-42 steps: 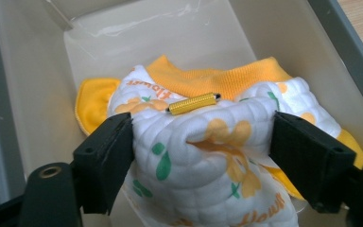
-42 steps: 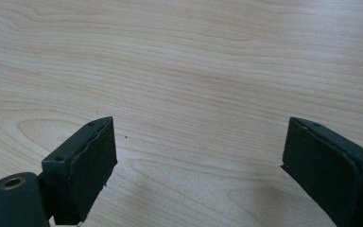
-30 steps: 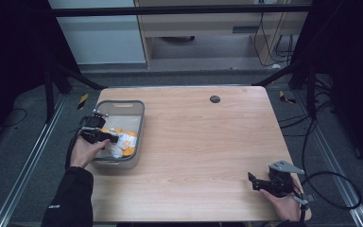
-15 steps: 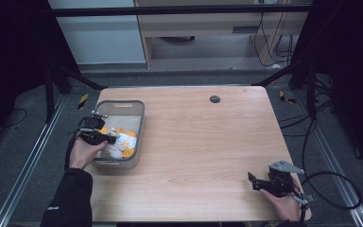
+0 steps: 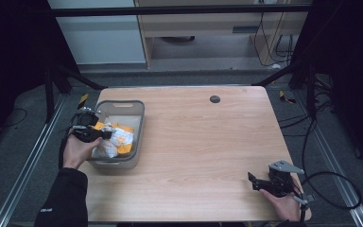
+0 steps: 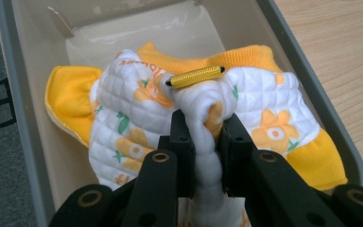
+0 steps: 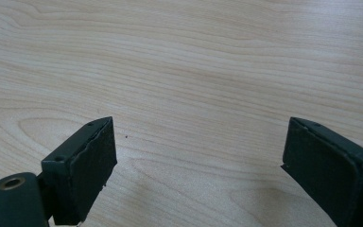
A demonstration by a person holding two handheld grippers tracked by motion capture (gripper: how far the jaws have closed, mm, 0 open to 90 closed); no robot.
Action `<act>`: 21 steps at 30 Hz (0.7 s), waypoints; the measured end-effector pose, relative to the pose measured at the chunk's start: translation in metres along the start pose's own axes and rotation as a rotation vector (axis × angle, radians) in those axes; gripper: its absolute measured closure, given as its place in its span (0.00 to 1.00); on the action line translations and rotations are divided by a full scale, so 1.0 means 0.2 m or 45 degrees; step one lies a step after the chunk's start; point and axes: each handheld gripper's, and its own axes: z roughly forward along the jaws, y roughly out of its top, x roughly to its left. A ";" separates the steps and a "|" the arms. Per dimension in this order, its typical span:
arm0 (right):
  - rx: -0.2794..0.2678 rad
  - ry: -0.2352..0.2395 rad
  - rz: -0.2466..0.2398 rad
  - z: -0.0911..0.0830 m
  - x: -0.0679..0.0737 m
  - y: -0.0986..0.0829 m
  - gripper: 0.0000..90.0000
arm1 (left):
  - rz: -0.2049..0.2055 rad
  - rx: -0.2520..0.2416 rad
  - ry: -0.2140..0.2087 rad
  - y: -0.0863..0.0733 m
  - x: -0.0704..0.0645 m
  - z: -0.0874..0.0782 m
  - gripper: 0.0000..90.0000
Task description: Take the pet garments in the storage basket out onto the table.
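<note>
Left gripper view — cloth (image 6: 203, 123) between tongs (image 6: 207, 137)

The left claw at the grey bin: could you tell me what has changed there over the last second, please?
Very little has visibly changed. The left claw stays shut on a fold of the white quilted cloth with orange flowers inside the grey plastic bin. The right claw remains open and idle over the light wooden table.

Overhead table (image 5: 194, 142) view, 2 close gripper-mounted cameras

Left hand-held gripper (image 6: 207, 142) with jaws pinched nearly together, right hand-held gripper (image 7: 198, 165) wide apart.
</note>
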 end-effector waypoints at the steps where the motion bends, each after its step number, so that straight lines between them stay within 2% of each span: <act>1: 0.000 -0.001 0.000 0.00 0.00 0.00 0.12 | 0.003 -0.013 0.003 0.00 0.00 -0.02 0.87; 21: -0.005 -0.008 -0.008 0.00 0.00 0.00 0.12 | 0.036 -0.133 0.017 0.05 -0.02 -0.22 0.87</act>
